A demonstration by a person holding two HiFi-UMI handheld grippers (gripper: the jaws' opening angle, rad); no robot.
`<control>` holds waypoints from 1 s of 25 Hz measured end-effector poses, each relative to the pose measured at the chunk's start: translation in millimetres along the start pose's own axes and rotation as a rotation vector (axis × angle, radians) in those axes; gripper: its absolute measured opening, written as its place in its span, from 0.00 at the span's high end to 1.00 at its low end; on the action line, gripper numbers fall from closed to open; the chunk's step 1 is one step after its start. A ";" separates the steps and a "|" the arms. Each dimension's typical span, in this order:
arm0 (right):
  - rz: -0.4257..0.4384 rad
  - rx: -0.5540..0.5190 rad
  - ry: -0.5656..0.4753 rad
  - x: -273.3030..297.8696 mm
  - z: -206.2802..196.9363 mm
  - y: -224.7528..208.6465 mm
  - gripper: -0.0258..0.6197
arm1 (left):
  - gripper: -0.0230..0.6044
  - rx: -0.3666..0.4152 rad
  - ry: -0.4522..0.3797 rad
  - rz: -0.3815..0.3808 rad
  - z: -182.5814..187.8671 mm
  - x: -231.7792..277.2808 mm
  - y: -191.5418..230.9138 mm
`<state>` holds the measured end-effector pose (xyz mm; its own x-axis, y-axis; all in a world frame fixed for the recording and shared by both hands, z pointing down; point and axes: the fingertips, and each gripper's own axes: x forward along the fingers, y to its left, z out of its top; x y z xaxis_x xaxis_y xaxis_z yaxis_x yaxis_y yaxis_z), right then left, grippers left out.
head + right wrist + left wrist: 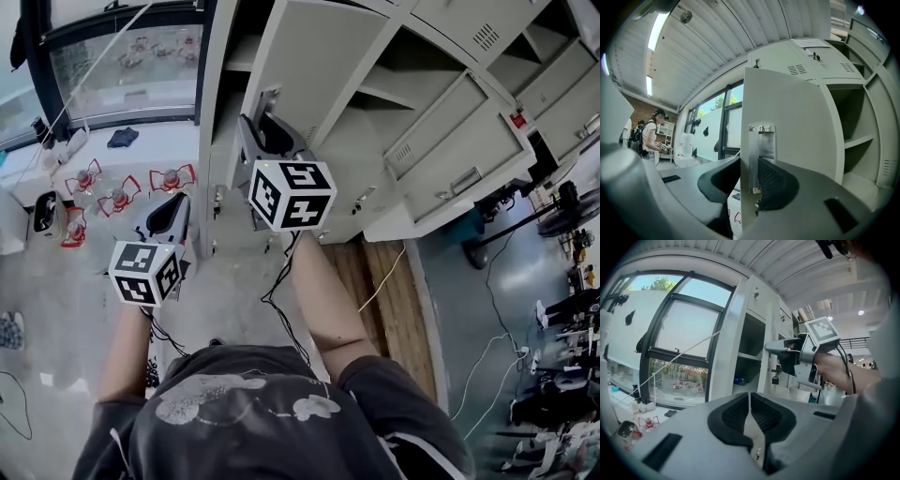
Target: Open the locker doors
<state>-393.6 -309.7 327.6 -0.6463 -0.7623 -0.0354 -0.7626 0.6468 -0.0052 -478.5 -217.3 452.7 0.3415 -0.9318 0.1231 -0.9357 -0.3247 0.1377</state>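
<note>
The right gripper [751, 180] is clenched on the free edge of the pale grey metal locker door [792, 112], just at its recessed steel handle plate [762, 145]. This door stands swung out from the grey locker cabinet [450, 150]. The left gripper [750, 411] has its jaws pressed together on nothing, apart from the door.

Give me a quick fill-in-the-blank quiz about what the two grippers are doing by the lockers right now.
1. The right gripper is clamped on the edge of an open locker ____, beside its metal handle.
2. The left gripper holds nothing, and its jaws are ____.
3. In the left gripper view, to the left of the lockers, there is a large ____.

Missing words: door; shut; window.
</note>
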 end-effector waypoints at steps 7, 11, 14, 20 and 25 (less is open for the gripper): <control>0.031 -0.015 -0.004 -24.1 1.9 -3.7 0.75 | 0.93 0.015 0.001 0.005 3.8 2.9 -15.4; 0.060 -0.005 -0.004 -40.6 2.3 -8.3 0.75 | 0.93 0.026 0.003 0.019 3.1 1.9 -30.2; 0.083 -0.001 0.000 -52.0 3.2 -12.0 0.75 | 0.93 0.038 -0.001 0.029 4.5 1.6 -44.2; 0.116 0.006 0.003 -80.5 3.7 -23.9 0.74 | 0.93 0.047 0.004 0.045 3.9 -1.4 -78.5; 0.110 -0.012 -0.002 -103.2 5.2 -36.1 0.74 | 0.93 0.042 0.010 0.069 0.2 -4.0 -102.3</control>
<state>-299.3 -254.3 326.2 -0.7258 -0.6869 -0.0374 -0.6876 0.7260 0.0110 -384.2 -180.3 437.9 0.2769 -0.9506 0.1403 -0.9598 -0.2667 0.0873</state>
